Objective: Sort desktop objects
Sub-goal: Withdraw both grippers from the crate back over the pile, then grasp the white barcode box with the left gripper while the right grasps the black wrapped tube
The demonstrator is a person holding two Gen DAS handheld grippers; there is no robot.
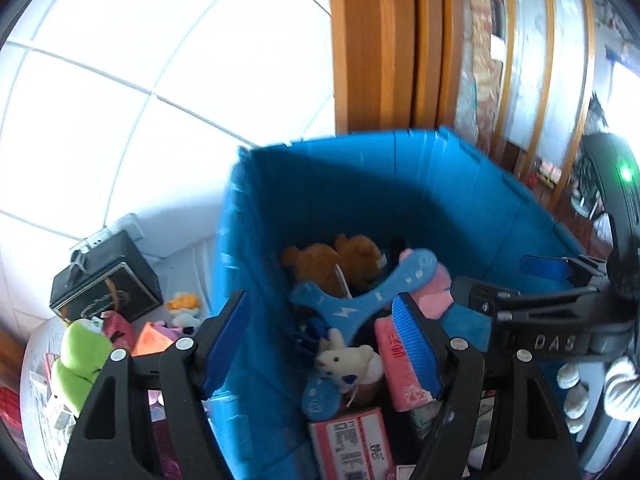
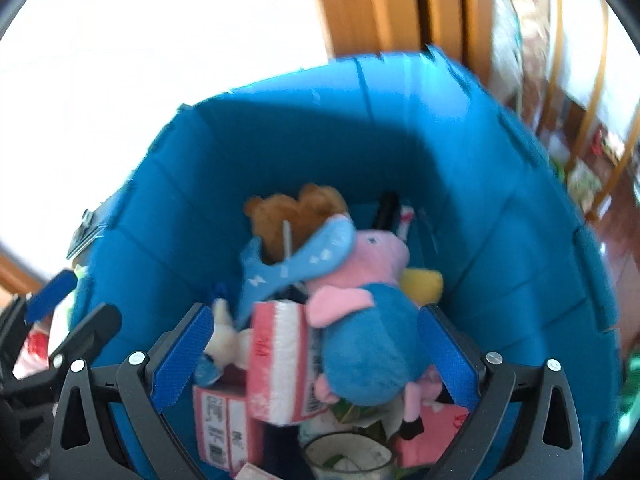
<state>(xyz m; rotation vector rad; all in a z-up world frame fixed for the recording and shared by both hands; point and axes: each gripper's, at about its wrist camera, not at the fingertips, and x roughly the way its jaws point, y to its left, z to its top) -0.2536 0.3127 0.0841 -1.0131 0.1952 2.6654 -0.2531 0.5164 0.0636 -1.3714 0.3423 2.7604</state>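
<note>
Inside blue bin (image 2: 500, 240), pig plush (image 2: 372, 344) hides yellow toy; both tools (image 1: 320, 344) (image 2: 312, 360) released, right view blurred.

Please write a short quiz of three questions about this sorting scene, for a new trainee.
1. True or false: the right tongs are open above the blue bin.
2. Which toy lies between the fingers of the right tongs? A) green plush frog B) pink pig plush in blue C) black box
3. Fill in: the green plush frog lies ___ the bin.

Key: 1 true. 2 B, the pink pig plush. 3 outside; it shows left of the bin wall in the left wrist view, near the black box.
</note>
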